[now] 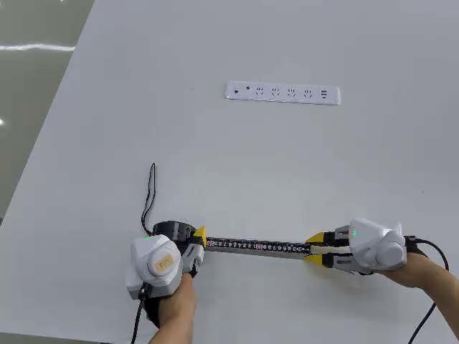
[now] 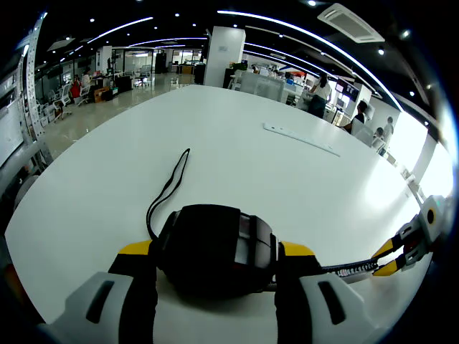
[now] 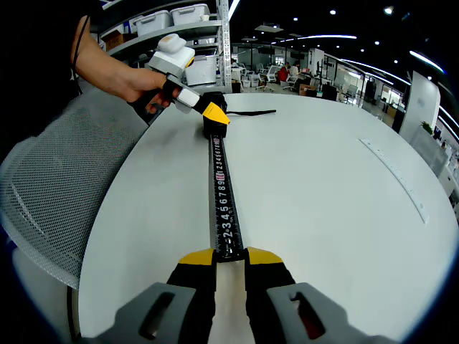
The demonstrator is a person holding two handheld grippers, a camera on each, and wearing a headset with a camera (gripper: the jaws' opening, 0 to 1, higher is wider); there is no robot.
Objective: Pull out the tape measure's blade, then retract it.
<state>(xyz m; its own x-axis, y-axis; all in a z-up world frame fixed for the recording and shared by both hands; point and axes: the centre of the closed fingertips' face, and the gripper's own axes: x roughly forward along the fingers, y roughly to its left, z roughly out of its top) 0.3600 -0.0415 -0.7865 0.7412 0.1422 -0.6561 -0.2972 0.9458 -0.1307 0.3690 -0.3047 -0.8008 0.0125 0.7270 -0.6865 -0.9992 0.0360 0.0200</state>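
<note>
Tape measure (image 1: 172, 231) lies near your edge of the table (image 1: 215, 143), with its body clamped between the jaws of your left gripper (image 2: 215, 251) so it stays anchored. Your right gripper (image 3: 229, 256), nearly closed, pinches the tip of the blade (image 3: 221, 193) and holds it stretched flat.

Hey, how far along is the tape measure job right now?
Pull-out looks done: the blade stretches over the table from the black case to the right gripper. In hand: the left gripper is shut on the black case, and the right gripper pinches the blade's tip. Left to do: letting the blade retract into the case.
</note>
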